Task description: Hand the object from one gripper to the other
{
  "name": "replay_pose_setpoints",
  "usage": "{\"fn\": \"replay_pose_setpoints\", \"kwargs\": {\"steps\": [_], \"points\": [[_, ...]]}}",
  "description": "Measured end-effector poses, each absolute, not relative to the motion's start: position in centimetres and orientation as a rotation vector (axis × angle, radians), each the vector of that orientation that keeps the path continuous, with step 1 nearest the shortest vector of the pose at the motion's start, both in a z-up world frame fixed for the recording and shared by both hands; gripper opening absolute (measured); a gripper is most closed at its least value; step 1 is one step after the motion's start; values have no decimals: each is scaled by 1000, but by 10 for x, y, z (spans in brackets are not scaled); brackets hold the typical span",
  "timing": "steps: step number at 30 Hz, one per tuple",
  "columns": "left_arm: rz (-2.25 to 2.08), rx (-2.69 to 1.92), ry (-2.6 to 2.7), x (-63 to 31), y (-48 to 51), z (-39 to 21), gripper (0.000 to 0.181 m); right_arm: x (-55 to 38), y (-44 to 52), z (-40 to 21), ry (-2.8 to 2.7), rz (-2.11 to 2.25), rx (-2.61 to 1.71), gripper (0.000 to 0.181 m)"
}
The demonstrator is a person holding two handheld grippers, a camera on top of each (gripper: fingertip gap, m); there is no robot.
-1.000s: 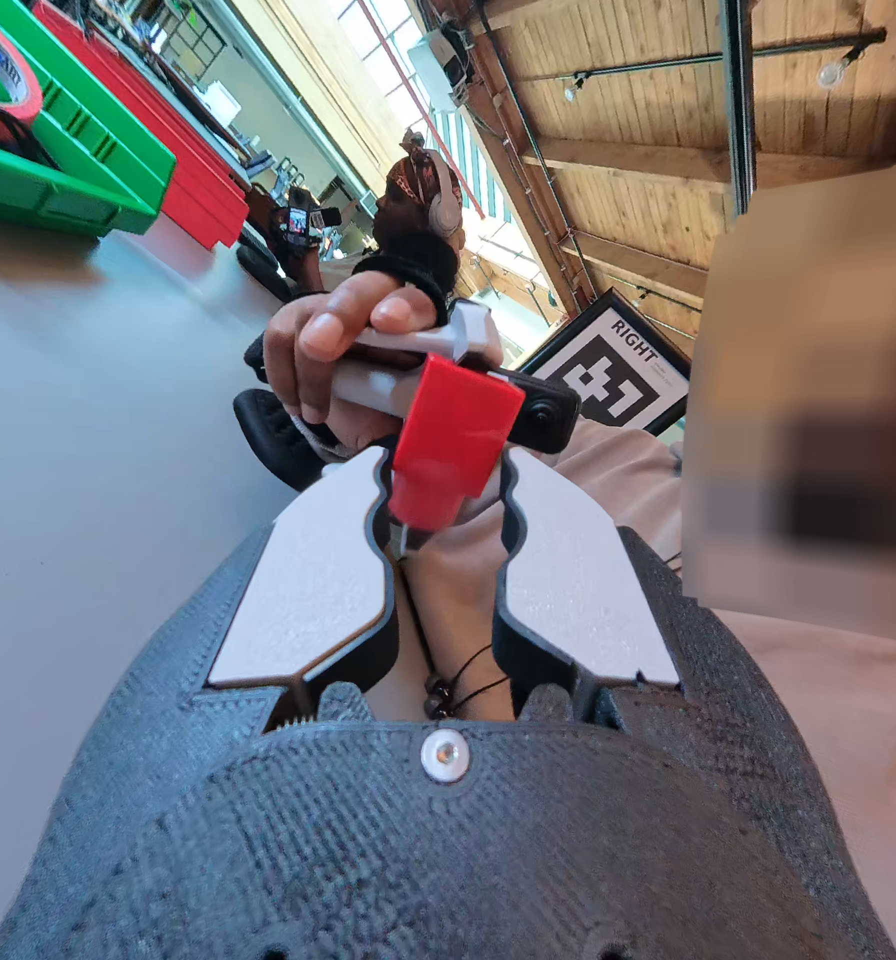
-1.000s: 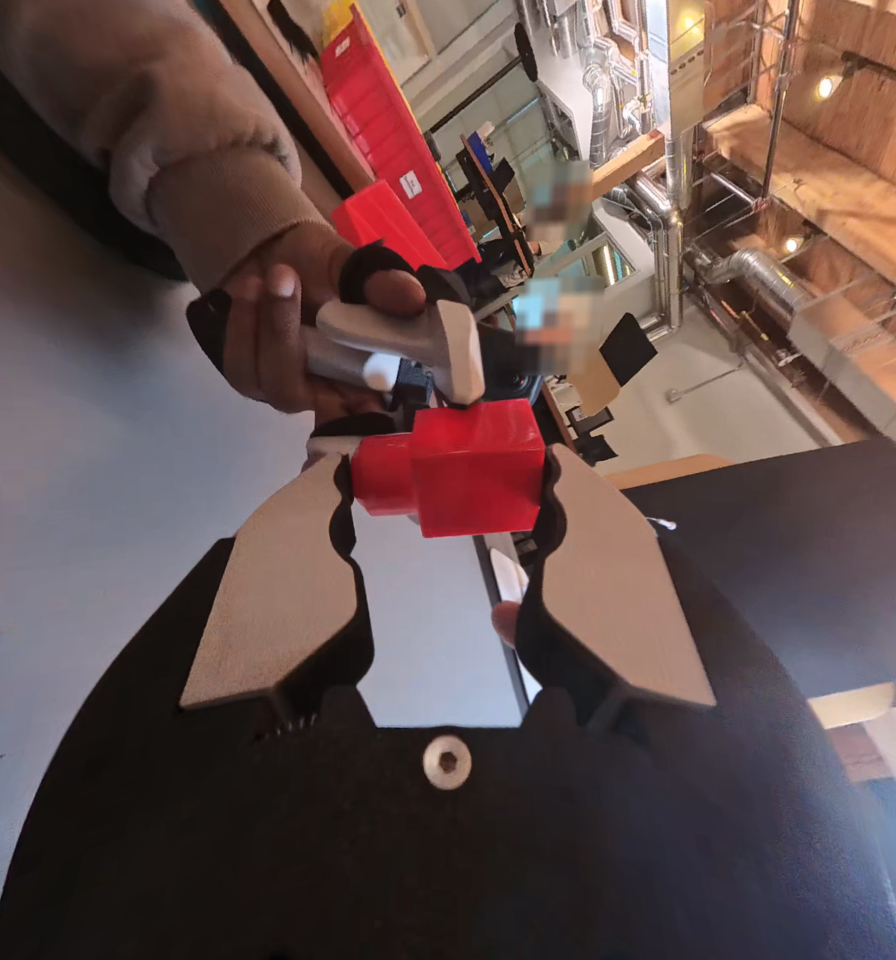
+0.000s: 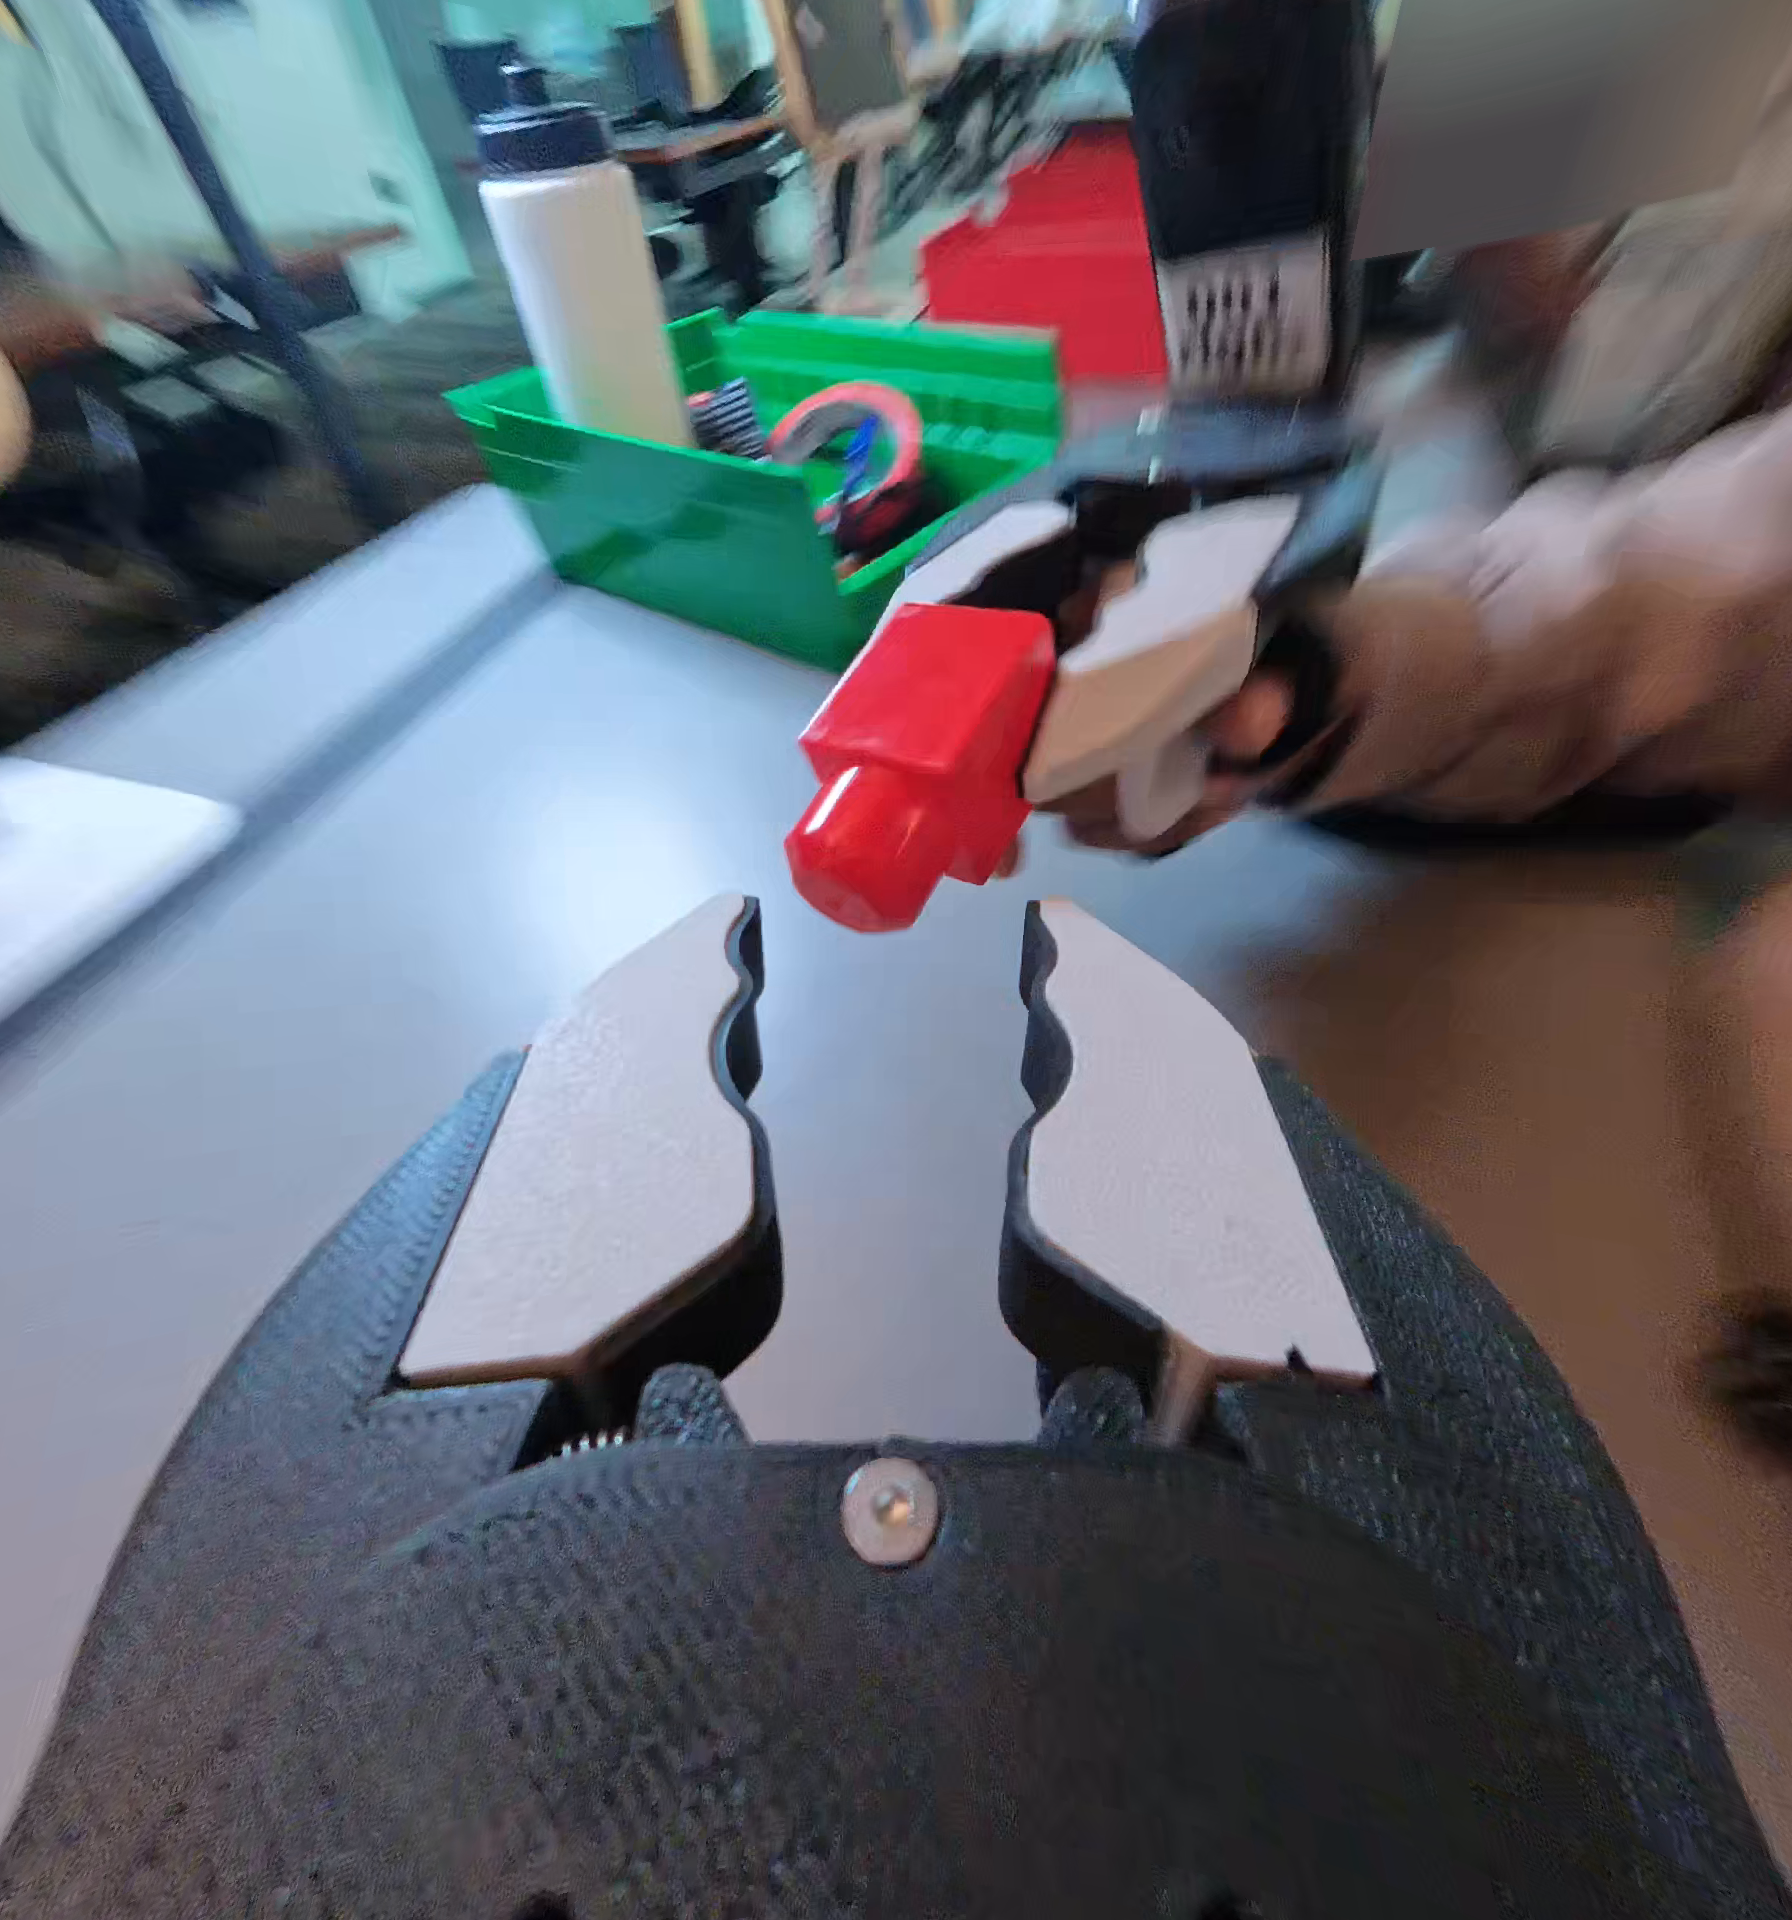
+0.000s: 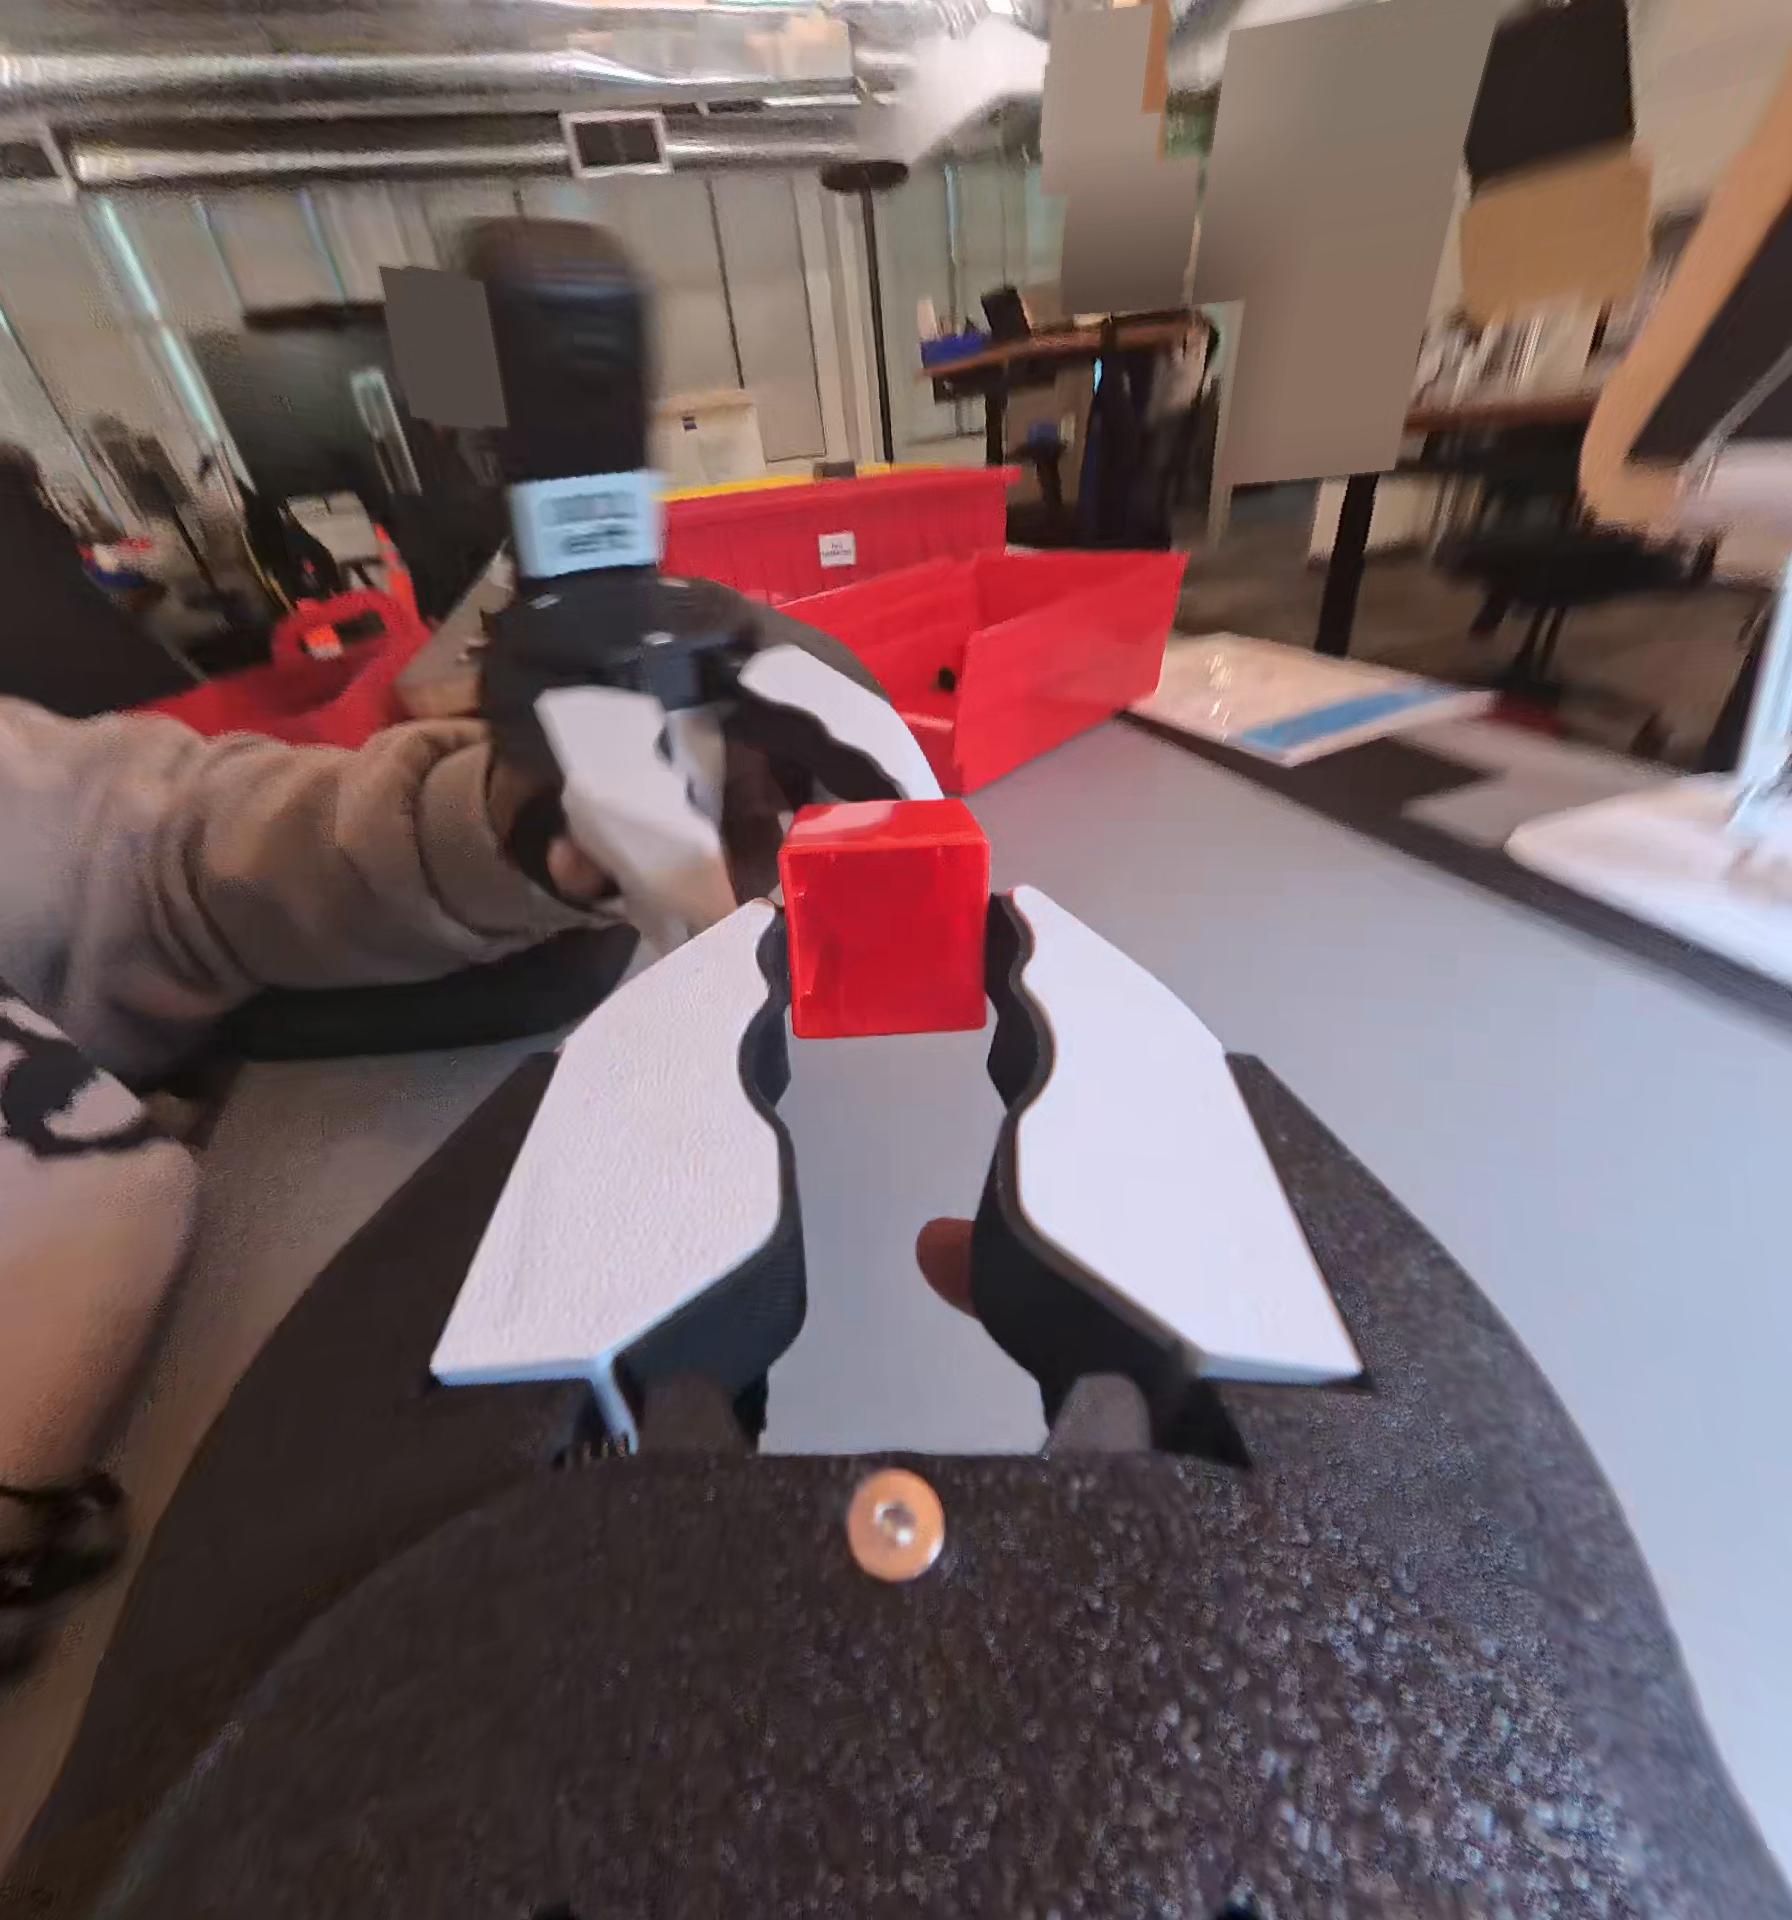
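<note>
The red object [image 4: 881,935], a square block with a round stub at one end, is clamped between my right gripper's [image 4: 889,912] white fingers above the grey table [image 4: 1391,1039]. In the left wrist view the red object [image 3: 923,748] sticks out of the right gripper [image 3: 975,686], stub end pointing toward my left gripper [image 3: 892,930]. The left gripper is open and empty, its fingertips just short of the stub and apart from it. It also shows in the right wrist view [image 4: 767,810], jaws apart, just behind and left of the block.
A green bin [image 3: 684,520] with a tape roll and a white bottle [image 3: 580,291] stands at the table's far side, with red bins [image 4: 1027,644] beyond. A white board [image 3: 40,862] lies at the left, and a white stand [image 4: 1723,831] at the right edge. The person's sleeves reach in from the sides. Less than 4 cm separates the two grippers' tips.
Both grippers have swung down from pointing at the ceiling to level over the table. The left gripper's fingertips flanked the stub before; now they are pulled back from it. The right gripper still holds the object.
</note>
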State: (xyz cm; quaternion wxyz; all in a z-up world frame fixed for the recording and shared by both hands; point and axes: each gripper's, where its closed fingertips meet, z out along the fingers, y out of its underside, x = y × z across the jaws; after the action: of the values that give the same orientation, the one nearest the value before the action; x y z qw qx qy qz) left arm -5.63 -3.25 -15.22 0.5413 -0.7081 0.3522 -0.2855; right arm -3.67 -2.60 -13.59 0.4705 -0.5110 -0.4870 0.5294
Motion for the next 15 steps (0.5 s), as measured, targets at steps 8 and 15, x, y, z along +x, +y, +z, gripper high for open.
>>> {"fn": "replay_pose_setpoints", "kwargs": {"steps": [8, 15], "points": [[-1982, -1525, 420, -52, -57, -122, 43, -31, -68, -118, -1378, 933, -786, 36], [-1807, -1577, 561, -36, -68, -125, 29, -30, -64, -128, -1452, 828, -748, 36]]}}
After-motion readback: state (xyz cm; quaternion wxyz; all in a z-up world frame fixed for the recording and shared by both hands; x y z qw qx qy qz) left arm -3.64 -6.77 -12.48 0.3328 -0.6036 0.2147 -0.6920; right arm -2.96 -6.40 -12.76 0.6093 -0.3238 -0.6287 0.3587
